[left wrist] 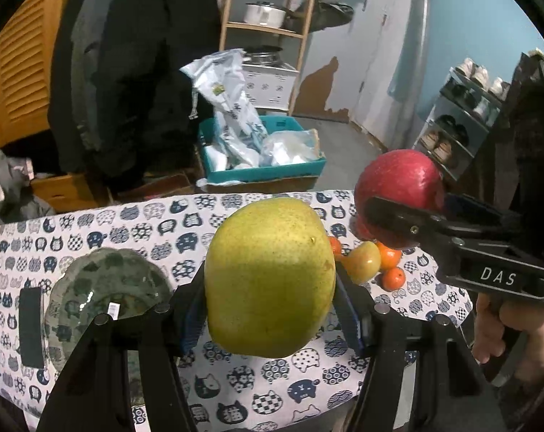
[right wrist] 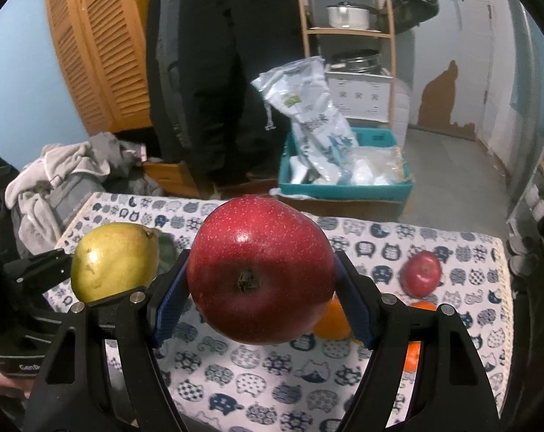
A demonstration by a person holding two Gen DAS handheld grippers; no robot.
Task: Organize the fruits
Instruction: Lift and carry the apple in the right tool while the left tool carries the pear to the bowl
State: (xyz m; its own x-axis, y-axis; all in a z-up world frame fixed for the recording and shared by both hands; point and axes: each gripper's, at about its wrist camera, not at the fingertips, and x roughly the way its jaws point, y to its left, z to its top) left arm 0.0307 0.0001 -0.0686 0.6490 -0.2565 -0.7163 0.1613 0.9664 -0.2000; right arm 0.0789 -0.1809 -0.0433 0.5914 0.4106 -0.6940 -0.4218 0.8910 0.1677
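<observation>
My left gripper (left wrist: 270,300) is shut on a big yellow-green pear (left wrist: 270,277), held above the cat-print tablecloth (left wrist: 236,388). A clear glass bowl (left wrist: 102,288) sits on the cloth to the left of the pear. My right gripper (right wrist: 261,298) is shut on a large red apple (right wrist: 261,270), also lifted off the table. In the left wrist view the red apple (left wrist: 398,187) and the right gripper (left wrist: 391,223) appear at the right. The pear (right wrist: 113,261) shows at the left of the right wrist view. Several oranges (left wrist: 391,262) and a small yellow-red fruit (left wrist: 362,261) lie on the cloth.
A second, smaller red apple (right wrist: 421,273) and oranges (right wrist: 331,318) lie on the cloth at the right. Beyond the table's far edge are a teal crate (left wrist: 264,169) with plastic bags, a wooden shelf (left wrist: 268,28), a shoe rack (left wrist: 463,115) and hanging dark coats (right wrist: 218,72).
</observation>
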